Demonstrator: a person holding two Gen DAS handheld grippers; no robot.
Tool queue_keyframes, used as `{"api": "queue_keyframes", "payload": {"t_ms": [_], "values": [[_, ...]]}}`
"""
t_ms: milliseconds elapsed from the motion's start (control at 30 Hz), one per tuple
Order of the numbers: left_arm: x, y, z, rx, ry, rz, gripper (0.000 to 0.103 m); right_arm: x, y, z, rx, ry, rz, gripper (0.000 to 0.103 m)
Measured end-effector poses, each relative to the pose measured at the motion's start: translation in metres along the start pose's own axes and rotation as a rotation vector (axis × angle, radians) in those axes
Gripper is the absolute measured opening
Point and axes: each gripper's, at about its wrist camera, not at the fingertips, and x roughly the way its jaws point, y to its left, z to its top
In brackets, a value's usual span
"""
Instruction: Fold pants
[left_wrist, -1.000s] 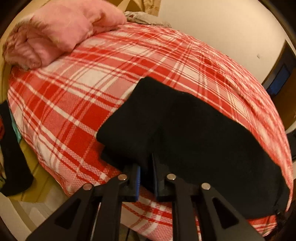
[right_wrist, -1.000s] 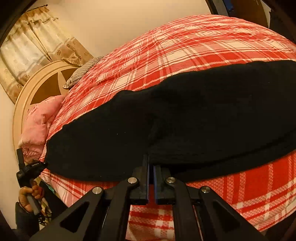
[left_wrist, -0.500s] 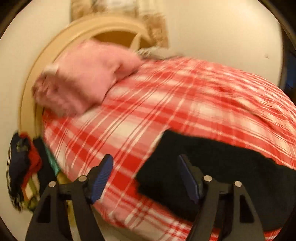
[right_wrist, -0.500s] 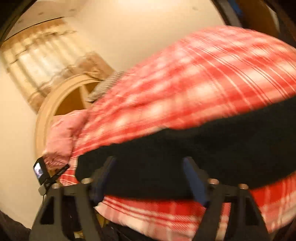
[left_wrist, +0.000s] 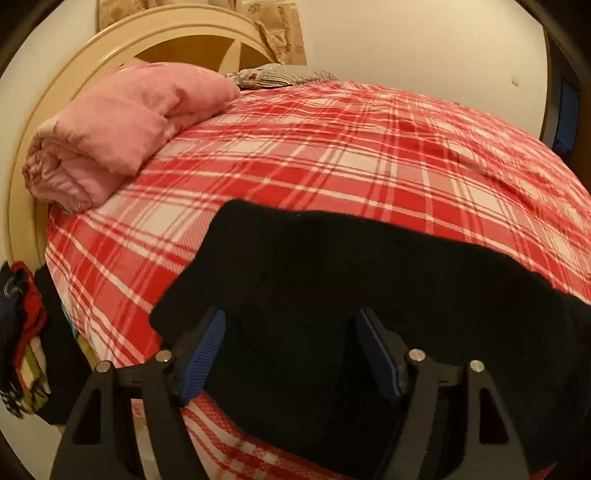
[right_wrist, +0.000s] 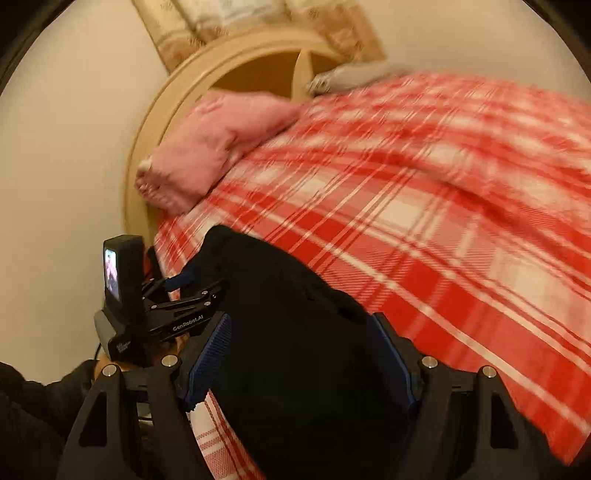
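A second ago both tongs were pinched shut on the near edge of the black pants; now both stand wide and hold nothing, and the cloth has dropped back flat on the bed. Furthest left of the left tongs (left_wrist: 291, 354) hang some dark and red clothes (left_wrist: 22, 314) off the bedside, then a rolled pink blanket (left_wrist: 122, 125) ahead-left against the round headboard (left_wrist: 55, 92). The pants (left_wrist: 369, 288) lie straight ahead of and under these tongs on the red plaid bedspread (left_wrist: 332, 147), their long axis running away to the right, so the blunt end at hand is the left one. In the right wrist view the right tongs (right_wrist: 303, 362) hover over the same black cloth, with the left tool just to their left at that same end, a sleeve (right_wrist: 33, 402) behind it. Both tongs therefore sit near the left end, the left ones nearer; the next fold likely carries this end rightward along the length.
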Motion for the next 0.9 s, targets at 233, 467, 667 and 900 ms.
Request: {"api": "queue_keyframes", "payload": {"t_ms": [233, 467, 667, 900], "values": [[0.004, -0.003, -0.001, 0.006, -0.028, 0.044, 0.09, 0.05, -0.011, 0.001, 0.035, 0.15, 0.071, 0.077], [0.007, 0.003, -0.003, -0.029, -0.039, 0.055, 0.101, 0.042, 0.0, -0.016, -0.019, 0.216, 0.064, 0.077], [0.009, 0.003, -0.002, -0.039, -0.027, 0.056, 0.102, 0.073, -0.005, 0.004, 0.08, 0.201, 0.258, 0.079], [0.009, 0.003, -0.002, -0.022, -0.026, 0.056, 0.103, 0.076, -0.015, 0.023, 0.128, 0.078, 0.238, 0.079]]}}
